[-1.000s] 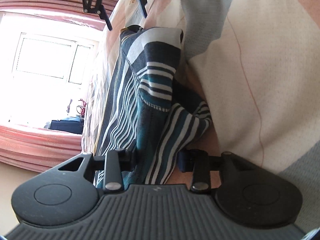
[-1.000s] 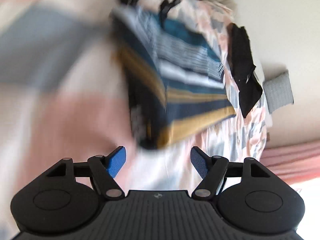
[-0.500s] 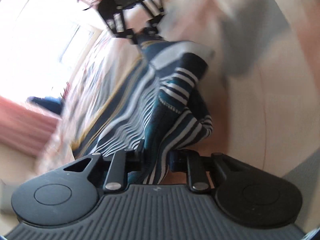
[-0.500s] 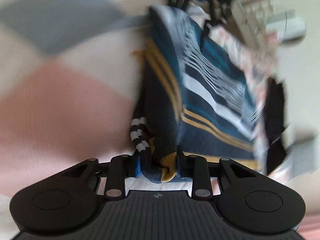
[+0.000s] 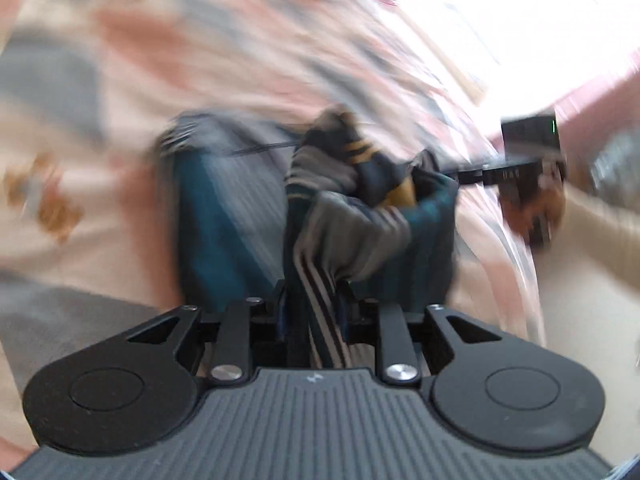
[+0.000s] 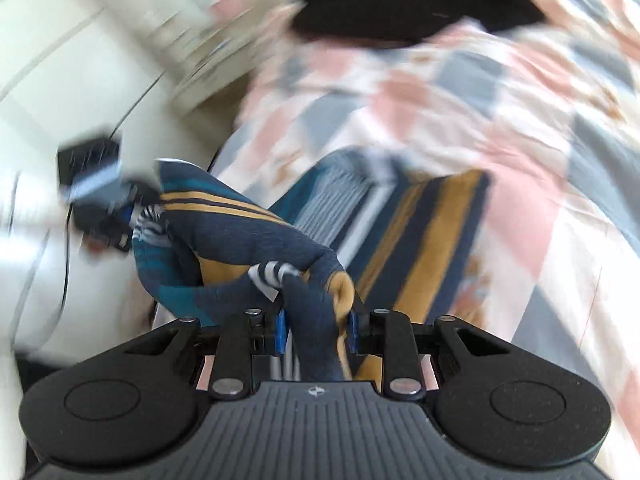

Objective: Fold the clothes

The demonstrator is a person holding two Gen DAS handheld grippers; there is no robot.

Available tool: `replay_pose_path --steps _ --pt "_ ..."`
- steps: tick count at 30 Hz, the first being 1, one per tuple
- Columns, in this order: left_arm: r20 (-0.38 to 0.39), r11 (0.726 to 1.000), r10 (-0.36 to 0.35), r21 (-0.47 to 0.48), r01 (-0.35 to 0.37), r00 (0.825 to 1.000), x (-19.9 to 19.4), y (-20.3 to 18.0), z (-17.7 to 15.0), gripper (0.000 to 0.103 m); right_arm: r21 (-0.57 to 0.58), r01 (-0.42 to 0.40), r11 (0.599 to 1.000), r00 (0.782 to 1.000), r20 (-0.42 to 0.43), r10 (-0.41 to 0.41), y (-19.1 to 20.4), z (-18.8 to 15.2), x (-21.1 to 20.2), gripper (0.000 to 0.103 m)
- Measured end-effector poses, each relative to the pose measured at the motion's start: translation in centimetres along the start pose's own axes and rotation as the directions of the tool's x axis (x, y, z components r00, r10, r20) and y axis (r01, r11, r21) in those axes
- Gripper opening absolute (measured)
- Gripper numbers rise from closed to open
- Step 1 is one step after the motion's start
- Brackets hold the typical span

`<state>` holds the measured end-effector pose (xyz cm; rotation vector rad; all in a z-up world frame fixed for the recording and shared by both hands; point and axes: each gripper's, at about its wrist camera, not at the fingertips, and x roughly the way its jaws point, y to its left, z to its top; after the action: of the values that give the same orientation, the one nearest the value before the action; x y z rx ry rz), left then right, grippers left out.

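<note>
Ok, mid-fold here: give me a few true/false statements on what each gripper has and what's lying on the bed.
1. The left gripper has striped garment fabric between its fingers. True.
2. The right gripper is empty. False: bunched navy and mustard fabric sits between its fingers.
3. The bedspread is plain white. False: it has pink, grey and cream patches.
4. A black garment lies further up the bed. True.
</note>
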<state>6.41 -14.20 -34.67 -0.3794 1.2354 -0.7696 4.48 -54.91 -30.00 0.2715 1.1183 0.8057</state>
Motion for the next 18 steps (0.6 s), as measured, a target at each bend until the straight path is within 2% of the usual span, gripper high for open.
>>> replay_pose_path --steps 1,3,4,5,6,7,8,9,11,12,13,14,15,16,18 --pt "-0.002 0.998 -0.026 -0.06 0.026 1.0 0.6 1.3 0.1 0.021 0.126 -0.005 0.992 1.0 0.001 0.005 -2.3 0.8 1.9 0.034" --pt "0.01 0.987 -0.097 -0.124 0.098 0.995 0.6 2.7 0.0 0.022 0.363 -0.016 0.931 1.0 0.0 0.017 -6.1 1.3 5.3 0.041" --pt "0.02 0.983 -0.123 -0.134 0.125 0.992 0.3 2.9 0.0 0.023 0.413 -0.045 0.909 0.999 0.031 0.035 -6.9 0.9 5.8 0.044" --pt "0.027 0.98 -0.142 -0.135 0.144 0.989 0.2 3.0 0.2 0.023 0.453 -0.079 0.888 0.996 0.067 0.055 -7.5 0.5 6.2 0.046" --pt "0.034 0.978 -0.159 -0.135 0.162 0.987 0.1 3.1 0.4 0.028 0.484 -0.114 0.867 0.992 0.105 0.072 -7.7 -0.1 5.9 0.055" --pt "0.039 0.978 -0.168 -0.122 0.172 0.985 0.1 2.8 0.4 0.034 0.51 -0.148 0.847 0.985 0.149 0.082 -7.8 -0.7 5.2 0.069" --pt "0.043 0.979 -0.174 -0.103 0.178 0.984 0.1 2.4 0.4 0.037 0.533 -0.182 0.827 0.977 0.195 0.09 -7.9 -1.2 4.6 0.077" --pt "0.049 0.98 -0.177 -0.089 0.18 0.983 0.6 2.4 0.6 0.039 0.534 -0.197 0.822 0.971 0.224 0.087 -7.7 -1.5 4.0 0.09" --pt "0.065 0.98 -0.182 -0.075 0.186 0.981 1.9 2.5 1.1 0.037 0.518 -0.206 0.831 0.962 0.261 0.076 -7.2 -2.0 3.1 0.093" --pt "0.075 0.978 -0.188 -0.08 0.194 0.979 2.4 2.6 1.2 0.025 0.49 -0.172 0.855 0.97 0.236 0.06 -6.7 -1.9 3.4 0.088" --pt "0.088 0.977 -0.19 -0.083 0.198 0.978 2.9 2.5 1.7 0.016 0.458 -0.132 0.879 0.978 0.205 0.04 -6.3 -1.7 3.8 0.074" --pt "0.109 0.978 -0.186 -0.073 0.195 0.976 2.7 2.4 2.0 0.015 0.424 -0.093 0.901 0.984 0.175 0.019 -5.9 -1.5 4.2 0.06" --pt "0.132 0.98 -0.18 -0.059 0.189 0.975 2.1 2.2 2.3 0.015 0.387 -0.042 0.921 0.991 0.132 -0.011 -5.4 -1.2 4.9 0.027" --pt "0.158 0.981 -0.175 -0.053 0.185 0.972 1.4 2.2 2.8 0.015 0.371 -0.019 0.929 0.99 0.135 -0.033 -5.1 -1.0 4.8 0.02" --pt "0.214 0.982 -0.167 -0.049 0.181 0.962 -0.1 2.4 3.8 0.014 0.357 -0.003 0.934 0.981 0.18 -0.066 -4.5 -0.6 4.0 0.017"
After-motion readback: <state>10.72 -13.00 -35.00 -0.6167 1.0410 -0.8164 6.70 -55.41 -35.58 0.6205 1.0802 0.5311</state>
